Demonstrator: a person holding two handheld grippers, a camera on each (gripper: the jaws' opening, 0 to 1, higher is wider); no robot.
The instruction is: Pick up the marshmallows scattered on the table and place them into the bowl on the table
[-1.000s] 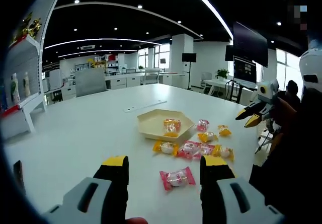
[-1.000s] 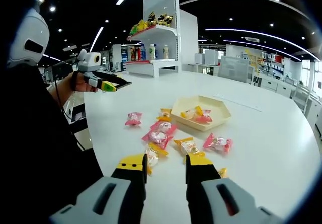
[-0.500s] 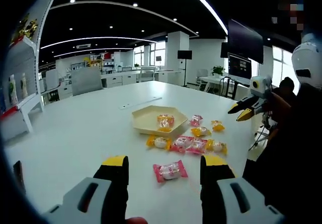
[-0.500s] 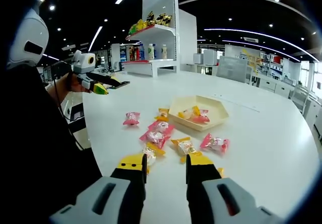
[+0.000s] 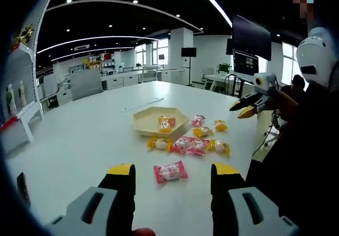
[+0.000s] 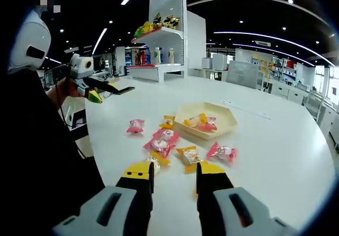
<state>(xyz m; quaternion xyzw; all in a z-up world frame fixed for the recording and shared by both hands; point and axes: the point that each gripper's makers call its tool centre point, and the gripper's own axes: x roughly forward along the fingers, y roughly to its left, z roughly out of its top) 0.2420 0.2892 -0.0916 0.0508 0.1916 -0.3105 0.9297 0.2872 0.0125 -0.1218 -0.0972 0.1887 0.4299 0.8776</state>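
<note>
We see a broad white surface (image 5: 79, 135) carrying a shallow cream hexagonal bowl (image 5: 145, 123) with wrapped marshmallows inside it (image 5: 167, 122), and more scattered just beside it toward the person. In the left gripper view our left hand-held gripper (image 5: 172, 176) hovers low over the surface, jaws spread wide and holding nothing, with a pink-wrapped marshmallow (image 5: 170, 172) lying on the surface between and just beyond the jaw tips. The right hand-held gripper (image 5: 244, 109) shows at the right, held up off the surface in the person's hand, its yellow-tipped jaws pointing toward the bowl. In the right gripper view, that hand-held gripper (image 6: 173, 173) stands narrower but still parted, empty, above a yellow-wrapped marshmallow (image 6: 189, 155) near the bowl (image 6: 225, 122).
</note>
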